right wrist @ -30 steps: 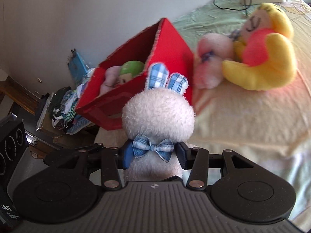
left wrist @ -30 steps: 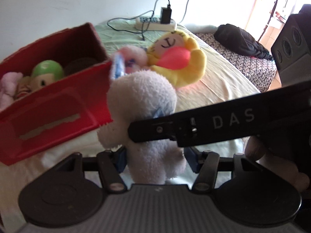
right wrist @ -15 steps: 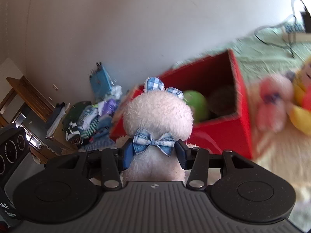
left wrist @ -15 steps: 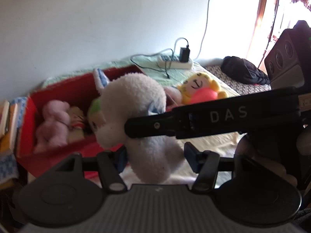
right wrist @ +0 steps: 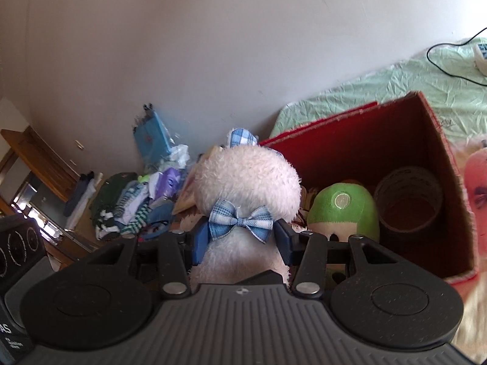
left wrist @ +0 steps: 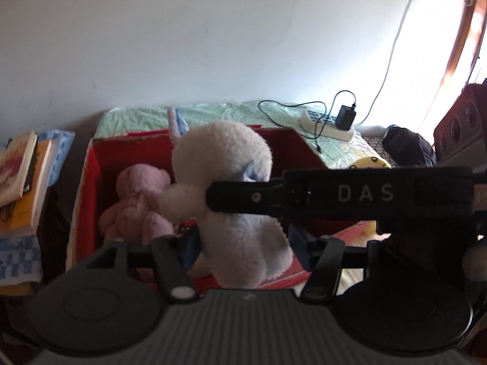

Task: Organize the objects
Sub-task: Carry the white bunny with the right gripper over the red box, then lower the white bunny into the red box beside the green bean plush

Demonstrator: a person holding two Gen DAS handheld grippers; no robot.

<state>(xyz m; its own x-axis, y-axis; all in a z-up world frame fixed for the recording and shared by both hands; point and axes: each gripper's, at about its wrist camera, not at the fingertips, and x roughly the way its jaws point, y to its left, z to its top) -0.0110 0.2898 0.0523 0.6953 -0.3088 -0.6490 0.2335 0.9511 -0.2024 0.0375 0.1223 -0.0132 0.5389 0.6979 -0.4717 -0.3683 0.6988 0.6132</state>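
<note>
white bunny (left wrist: 231,188) now over red box (left wrist: 88,182) rim | both jaws clamp it (room beside pink plush (left wrist: 137,200))

Daylight glare burns out the upper right of the left wrist view, foregrounds lie in soft shadow, and fisheye curvature darkens both frames' corners.

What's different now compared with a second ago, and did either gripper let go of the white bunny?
Both grippers carried the white plush bunny from the bed side up and over the red box, which now sits right behind it. No release: the right gripper stays clamped at its bow, the left gripper on its body. The pink plush and green toy lie in the box as before.
</note>
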